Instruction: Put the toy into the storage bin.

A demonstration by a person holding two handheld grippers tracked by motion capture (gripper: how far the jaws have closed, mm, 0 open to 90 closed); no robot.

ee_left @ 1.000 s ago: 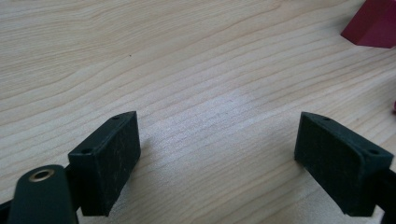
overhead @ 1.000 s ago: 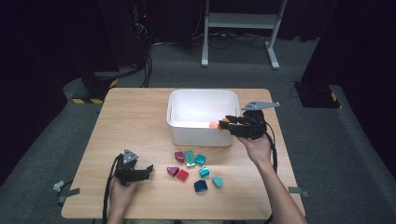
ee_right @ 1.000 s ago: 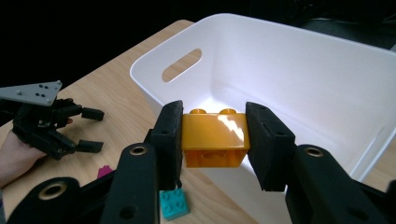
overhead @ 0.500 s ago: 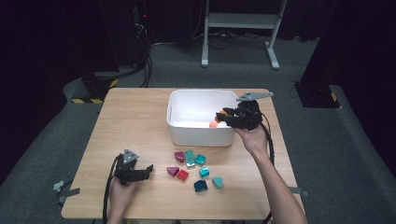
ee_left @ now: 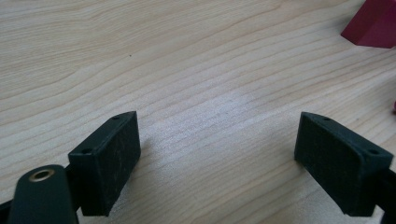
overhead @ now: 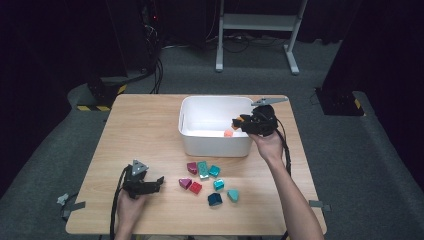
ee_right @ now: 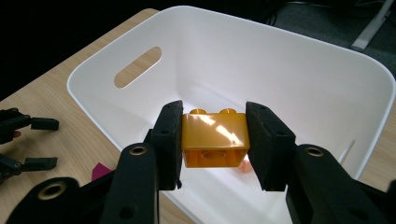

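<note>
glossy orange studded brick [ee_right: 214, 138] clamped between matte black right gripper [ee_right: 214, 144] pads.

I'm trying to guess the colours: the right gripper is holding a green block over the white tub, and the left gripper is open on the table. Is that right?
Almost. The block is orange, not green, as the right gripper view shows. The rest holds: the right gripper squeezes it over the white tub, and the left gripper is open on the table.
</note>
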